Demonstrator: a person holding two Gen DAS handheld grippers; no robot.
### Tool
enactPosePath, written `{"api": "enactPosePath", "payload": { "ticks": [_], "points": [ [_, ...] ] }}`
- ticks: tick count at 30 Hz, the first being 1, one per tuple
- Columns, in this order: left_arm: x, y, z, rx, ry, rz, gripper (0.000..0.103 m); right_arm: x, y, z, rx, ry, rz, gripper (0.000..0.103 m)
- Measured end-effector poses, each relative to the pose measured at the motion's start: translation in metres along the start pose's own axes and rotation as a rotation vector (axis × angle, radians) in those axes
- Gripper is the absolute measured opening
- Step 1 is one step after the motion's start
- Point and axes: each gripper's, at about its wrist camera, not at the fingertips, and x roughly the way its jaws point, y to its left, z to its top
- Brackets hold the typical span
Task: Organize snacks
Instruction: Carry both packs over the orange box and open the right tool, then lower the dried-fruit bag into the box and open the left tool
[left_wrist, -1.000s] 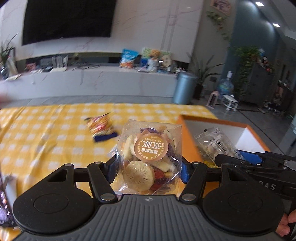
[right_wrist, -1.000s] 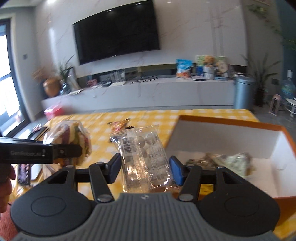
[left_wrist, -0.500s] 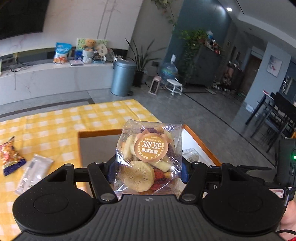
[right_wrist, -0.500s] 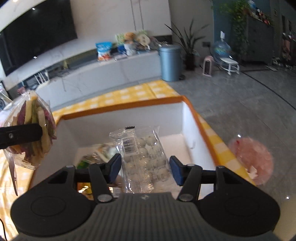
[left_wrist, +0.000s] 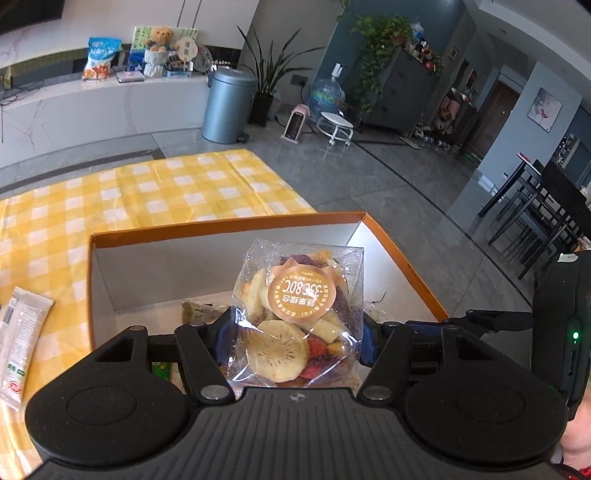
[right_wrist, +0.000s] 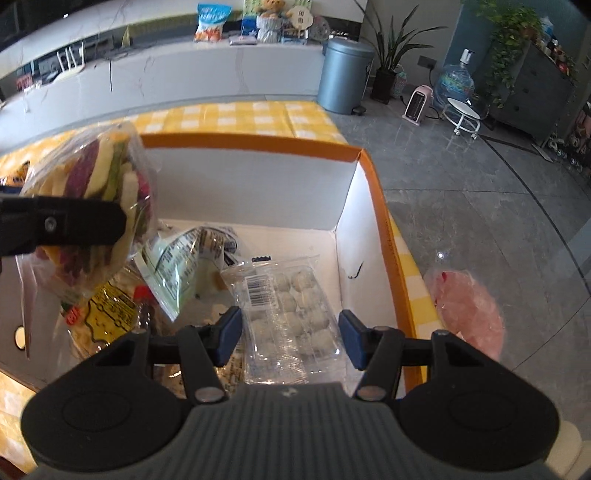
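My left gripper (left_wrist: 295, 343) is shut on a clear bag of dried fruit chips (left_wrist: 295, 314) with an orange round label, held over the orange-rimmed white box (left_wrist: 221, 227). The same bag (right_wrist: 96, 206) shows at the left of the right wrist view, above the box (right_wrist: 384, 229). My right gripper (right_wrist: 290, 334) is inside the box with its jaws apart; a clear pack of white balls (right_wrist: 288, 310) lies between the fingers, and I see no squeeze on it. Other snack packs (right_wrist: 177, 266) lie on the box floor.
The box stands on a yellow checked tablecloth (left_wrist: 147, 192) near the table's right edge. A white sachet (left_wrist: 18, 339) lies on the cloth left of the box. A pink plastic bag (right_wrist: 469, 310) lies on the floor beside the table.
Both grippers have swung right from over the cloth to over the box and lowered. The right gripper's jaws have widened around the clear pack, which now lies in the box.
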Motion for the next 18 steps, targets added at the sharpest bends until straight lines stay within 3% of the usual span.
{"api": "enactPosePath", "payload": {
  "ticks": [6, 15, 18],
  "points": [
    [0.011, -0.005, 0.001, 0.003, 0.031, -0.015, 0.072, -0.003, -0.008, 0.001, 0.02, -0.022, 0.002, 0.061],
    [0.032, -0.027, 0.007, -0.011, 0.071, -0.043, 0.072, -0.051, -0.032, 0.001, 0.132, -0.237, -0.092, 0.06],
    [0.046, -0.037, 0.005, 0.009, 0.102, -0.037, 0.072, -0.056, -0.04, 0.002, 0.161, -0.248, -0.121, 0.057]
  ]
}}
